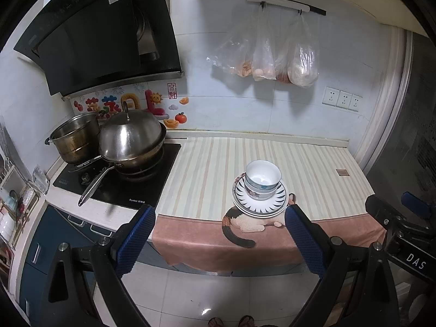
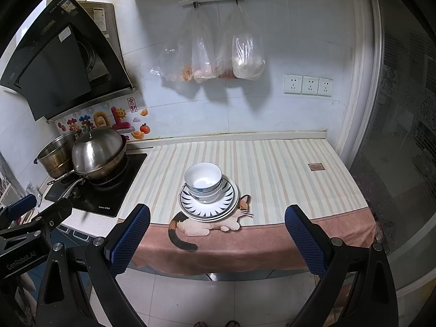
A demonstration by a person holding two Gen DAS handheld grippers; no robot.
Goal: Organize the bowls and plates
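Far left there's a gas stove (image 1: 120, 185) with a steel pot (image 1: 75, 139) and a lidded wok (image 1: 133, 141) under the range hood (image 1: 98, 35). The left gripper (image 1: 218, 241) hangs off the counter edge, jaws spread wide, nothing in them. Middle of the striped cloth (image 2: 272, 169), near its front edge, sits a stack of plates (image 2: 208, 204) with nested bowls (image 2: 203, 181) on top, partly covering the cat print (image 2: 201, 226). The right gripper (image 2: 218, 238) is just as wide open and empty. Bags of food (image 2: 215, 51) hang on the wall, sockets (image 2: 308, 85) to the right.
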